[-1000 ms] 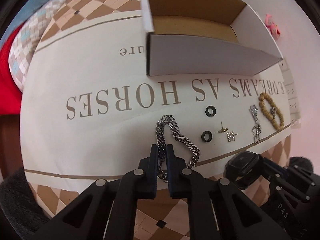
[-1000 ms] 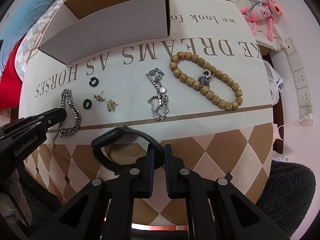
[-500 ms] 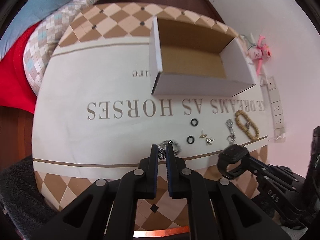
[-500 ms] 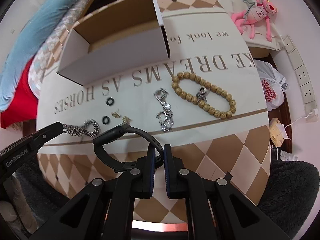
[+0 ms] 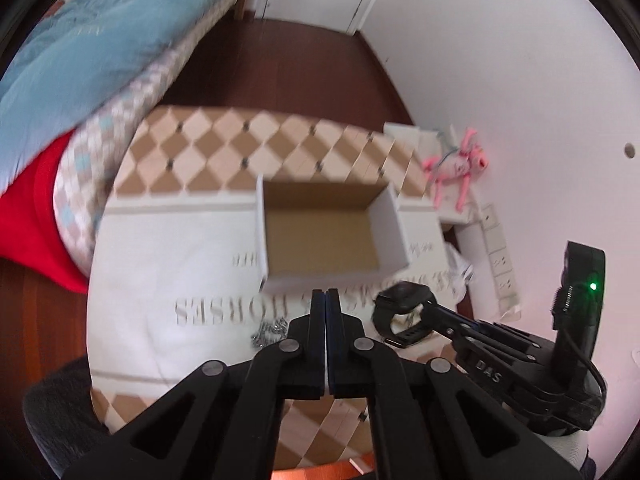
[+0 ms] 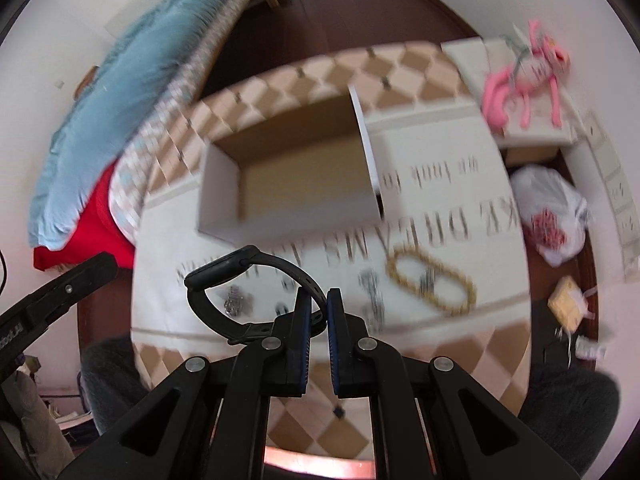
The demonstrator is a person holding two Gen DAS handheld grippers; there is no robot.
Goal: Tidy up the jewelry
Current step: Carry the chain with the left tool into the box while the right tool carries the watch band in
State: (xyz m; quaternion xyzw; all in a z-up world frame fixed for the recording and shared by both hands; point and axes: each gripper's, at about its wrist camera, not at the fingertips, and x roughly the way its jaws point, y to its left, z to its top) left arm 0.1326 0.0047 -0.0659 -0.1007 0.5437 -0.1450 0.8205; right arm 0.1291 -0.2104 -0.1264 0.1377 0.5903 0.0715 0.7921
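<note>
My right gripper (image 6: pixel 317 300) is shut on the strap of a black watch (image 6: pixel 224 276) and holds it high above the table; it also shows in the left wrist view (image 5: pixel 404 308). My left gripper (image 5: pixel 325 296) is shut and empty, raised above the table. The silver chain (image 5: pixel 269 330) lies bunched on the cloth below it, also in the right wrist view (image 6: pixel 237 303). An open white cardboard box (image 5: pixel 324 236) stands at mid table, empty inside (image 6: pixel 296 184). A wooden bead bracelet (image 6: pixel 434 282) and small silver pieces lie on the cloth.
The table has a cream cloth with brown diamonds and printed letters (image 5: pixel 168 280). A bed with blue, checked and red covers (image 5: pixel 80 80) is at the left. A pink plush toy (image 6: pixel 520 76) and a white plastic bag (image 6: pixel 552 216) are at the right.
Both grippers have risen well above the table. The silver chain has slipped out of my left gripper and lies on the cloth. The watch rose with the right gripper.
</note>
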